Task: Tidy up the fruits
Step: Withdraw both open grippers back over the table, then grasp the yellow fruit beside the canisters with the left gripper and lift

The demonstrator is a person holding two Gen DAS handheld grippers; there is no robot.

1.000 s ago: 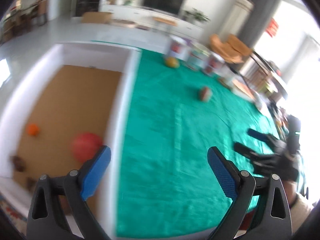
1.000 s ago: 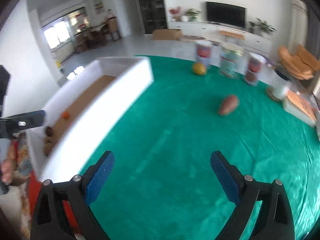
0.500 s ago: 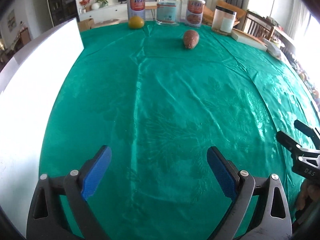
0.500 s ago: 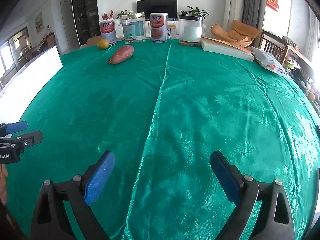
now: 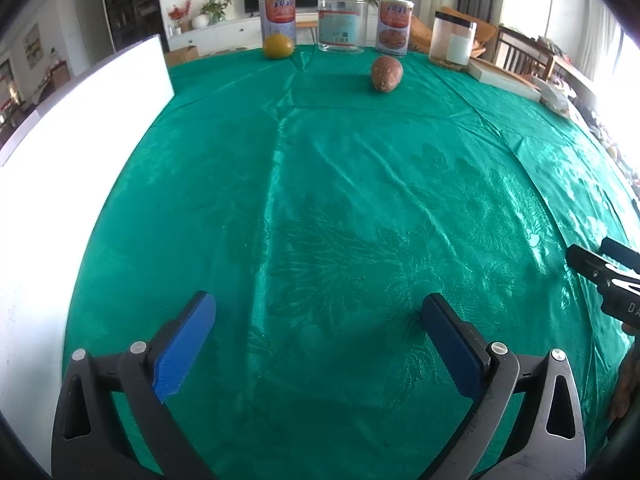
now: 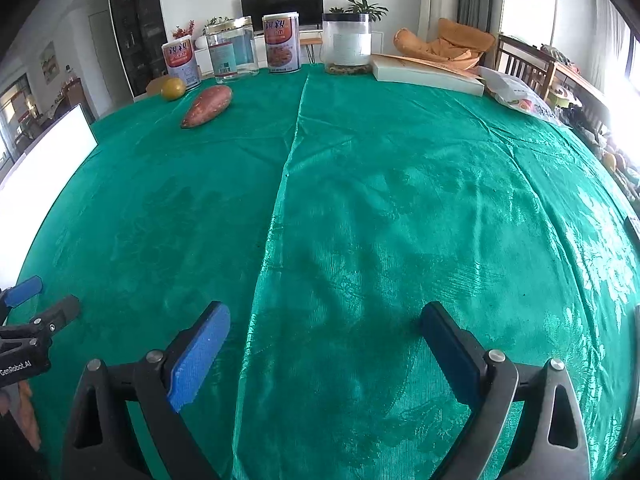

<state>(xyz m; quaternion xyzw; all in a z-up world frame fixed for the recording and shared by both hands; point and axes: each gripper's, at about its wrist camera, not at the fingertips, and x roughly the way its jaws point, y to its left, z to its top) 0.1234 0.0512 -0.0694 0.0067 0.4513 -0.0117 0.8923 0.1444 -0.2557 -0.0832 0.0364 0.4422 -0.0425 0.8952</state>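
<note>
Lining up on the far fruit — both grippers empty

Working left to right across the worktop (image 5: 320, 184), green cloth over all of it.

White box (image 5: 80, 128) sits along the left edge, nearest my left gripper (image 5: 318, 344). I can only see its outer wall from here, contents hidden.

Orange (image 5: 277, 45) is at the far edge, just in front of the leftmost can (image 5: 277, 16), ahead and slightly left of the left gripper. Round, so no axis to worry about.

Sweet potato (image 5: 386, 73) lies a bit nearer and to the right of the orange, still well away from both grippers. In the right wrist view its long axis runs diagonally, near-left to far-right, so I'd judge a grasp across the narrow middle needs some wrist roll. Not strictly a fruit, so I'd take the orange first.

Left gripper: jaws opening, nothing between the pads, touching nothing that I can see.

Right gripper (image 6: 324, 356): jaws wide apart, empty, only cloth below. From it both items lie far and to the left.

My call: left hand is the better placed for the orange and for the drop at the box. Long forward reach needed either way.
</note>
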